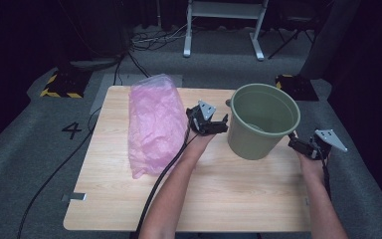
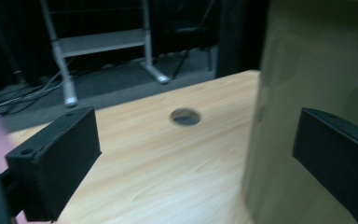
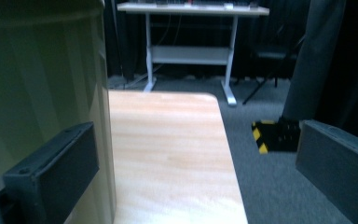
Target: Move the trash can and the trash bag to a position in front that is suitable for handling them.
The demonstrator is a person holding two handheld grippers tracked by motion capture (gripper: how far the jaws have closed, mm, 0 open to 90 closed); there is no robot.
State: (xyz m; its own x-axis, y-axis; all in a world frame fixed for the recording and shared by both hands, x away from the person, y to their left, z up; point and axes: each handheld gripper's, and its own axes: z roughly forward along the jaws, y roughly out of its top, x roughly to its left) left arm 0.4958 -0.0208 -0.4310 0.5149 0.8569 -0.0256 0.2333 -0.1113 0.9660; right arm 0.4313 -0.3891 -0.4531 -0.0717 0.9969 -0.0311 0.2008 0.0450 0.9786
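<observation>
A green bucket (image 1: 258,130) stands upright on the right half of the wooden table (image 1: 114,199). A crumpled pink plastic bag (image 1: 155,124) lies to its left. My left gripper (image 1: 223,124) sits between bag and bucket, open, its tips close to the bucket's left wall. In the left gripper view the gripper (image 2: 193,156) holds nothing, and the bucket wall (image 2: 307,70) rises behind its right jaw. My right gripper (image 1: 295,143) is open at the bucket's lower right side. In the right gripper view the gripper (image 3: 196,163) is empty, with the bucket (image 3: 42,70) behind its left jaw.
A round cable hole (image 2: 185,116) pierces the table behind the bucket. A white desk frame (image 1: 224,25) stands on the carpet beyond. Yellow-and-black striped blocks (image 1: 63,84) (image 1: 293,84) flank the table's far corners. Cables (image 1: 49,179) trail off the left edge.
</observation>
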